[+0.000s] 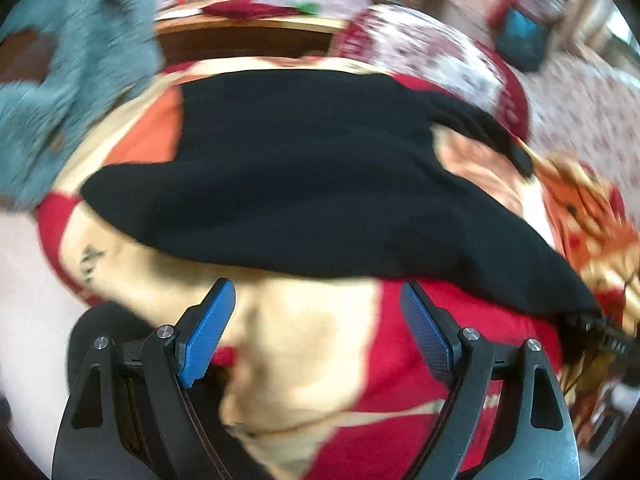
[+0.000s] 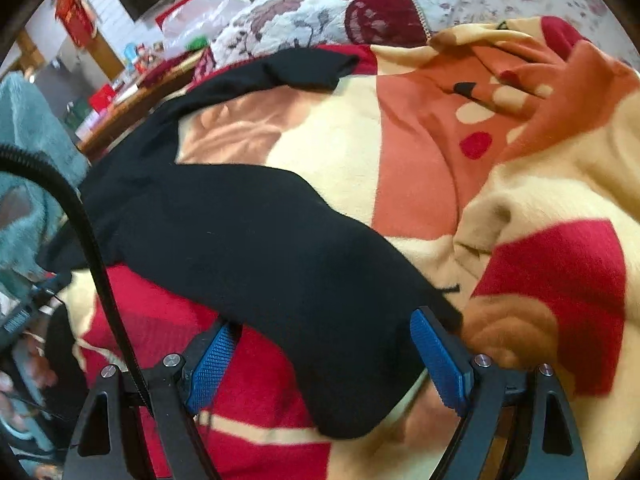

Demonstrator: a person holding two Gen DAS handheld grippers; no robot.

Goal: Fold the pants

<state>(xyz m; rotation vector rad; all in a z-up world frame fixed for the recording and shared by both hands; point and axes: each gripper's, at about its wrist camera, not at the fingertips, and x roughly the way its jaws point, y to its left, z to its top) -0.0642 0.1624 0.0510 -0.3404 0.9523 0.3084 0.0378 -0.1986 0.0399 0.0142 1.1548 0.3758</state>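
The right gripper point(image 2: 324, 356) stands wide, straddling the black pants point(image 2: 248, 224) leg end ungripped; the leg runs away up-left. The left gripper point(image 1: 316, 328), also wide, sits short of them.

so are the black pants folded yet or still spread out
Spread out. The black pants lie flat on the blanket, legs splayed apart, with one leg end between the open right gripper.

From my station, the left wrist view was motion-blurred; the pants point(image 1: 304, 176) hid the blanket point(image 1: 320, 352) beneath, and background clutter stayed unreadable.
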